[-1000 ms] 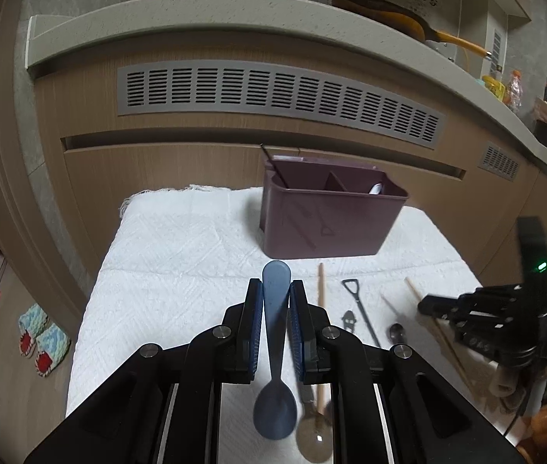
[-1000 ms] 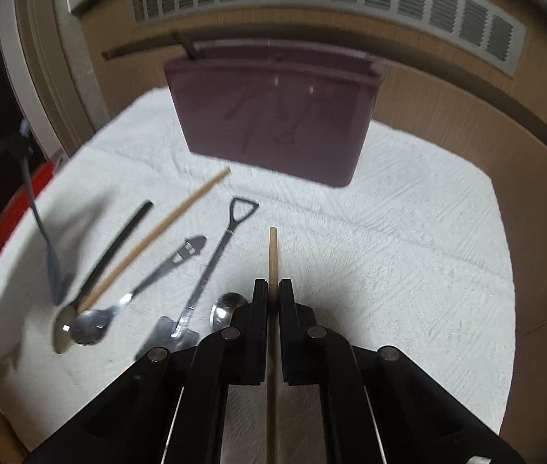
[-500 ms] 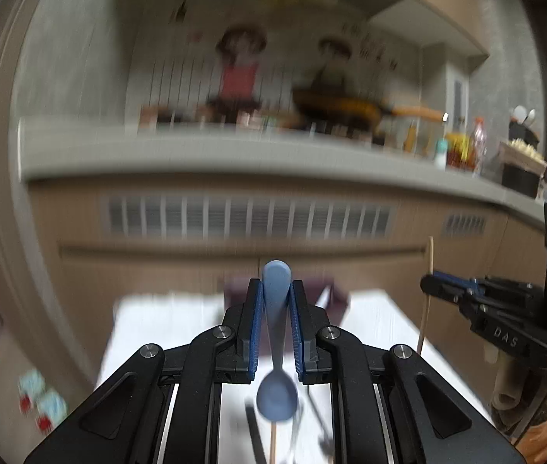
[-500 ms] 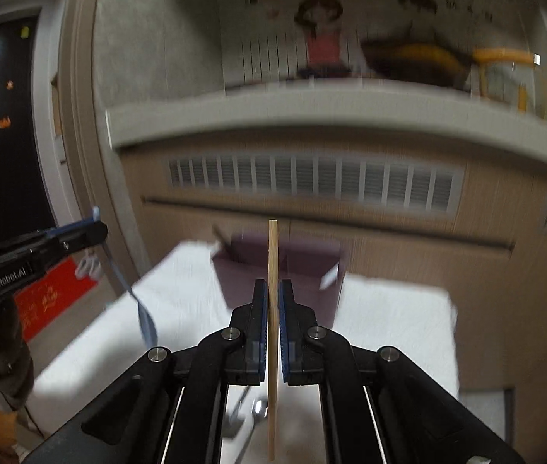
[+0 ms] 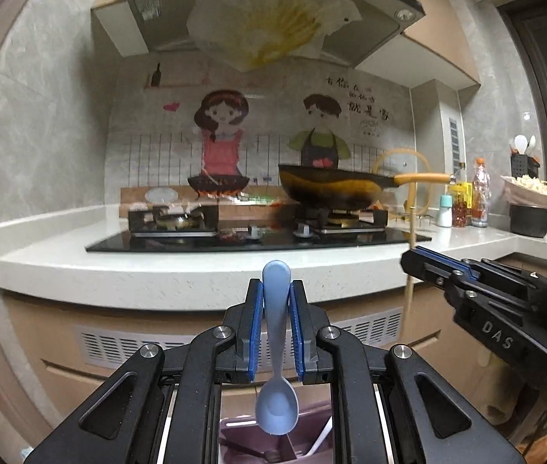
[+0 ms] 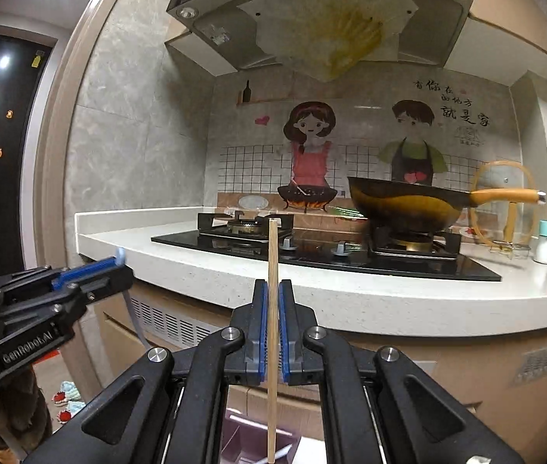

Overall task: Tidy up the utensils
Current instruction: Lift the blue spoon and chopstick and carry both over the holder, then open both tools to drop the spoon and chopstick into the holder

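Two grippers raised, left fingers (image 5: 276,311) clamping blue spoon (image 5: 276,352), right fingers (image 6: 272,319) clamping chopstick (image 6: 272,332), holder (image 5: 273,442) mostly hidden.

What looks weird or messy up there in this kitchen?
The paper sheet stuck under the range hood is stained yellow-brown and sags down crumpled. Nothing else stands out.

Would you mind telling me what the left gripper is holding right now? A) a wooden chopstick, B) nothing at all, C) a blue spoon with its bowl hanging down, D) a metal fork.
C: in the left wrist view the left gripper is shut on the blue spoon, bowl hanging down over the maroon utensil holder, while the wooden chopstick sits in the right gripper.
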A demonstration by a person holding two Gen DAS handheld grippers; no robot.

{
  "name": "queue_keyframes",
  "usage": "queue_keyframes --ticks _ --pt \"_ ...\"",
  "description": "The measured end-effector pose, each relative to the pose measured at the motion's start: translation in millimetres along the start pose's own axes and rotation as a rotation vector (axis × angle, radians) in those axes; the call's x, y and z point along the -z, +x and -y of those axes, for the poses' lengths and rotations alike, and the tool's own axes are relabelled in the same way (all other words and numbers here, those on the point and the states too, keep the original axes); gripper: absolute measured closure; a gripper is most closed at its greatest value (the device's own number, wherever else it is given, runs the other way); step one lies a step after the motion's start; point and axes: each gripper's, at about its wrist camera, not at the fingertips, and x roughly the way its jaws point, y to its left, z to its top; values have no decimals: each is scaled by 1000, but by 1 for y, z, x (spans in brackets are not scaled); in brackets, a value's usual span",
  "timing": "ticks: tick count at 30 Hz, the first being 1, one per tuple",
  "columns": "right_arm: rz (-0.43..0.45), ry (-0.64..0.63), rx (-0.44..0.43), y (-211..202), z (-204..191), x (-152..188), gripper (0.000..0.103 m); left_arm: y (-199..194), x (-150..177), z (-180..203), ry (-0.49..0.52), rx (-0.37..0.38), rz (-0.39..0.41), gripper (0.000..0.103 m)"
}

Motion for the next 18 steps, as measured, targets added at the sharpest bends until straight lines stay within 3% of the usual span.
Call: queue_keyframes --ticks 8,18 --pt "-60 37 34 58 8 59 97 65 60 -15 -57 -6 -92 89" --pt "-303 83 -11 110 12 149 97 120 146 -29 -127 3 -310 88"
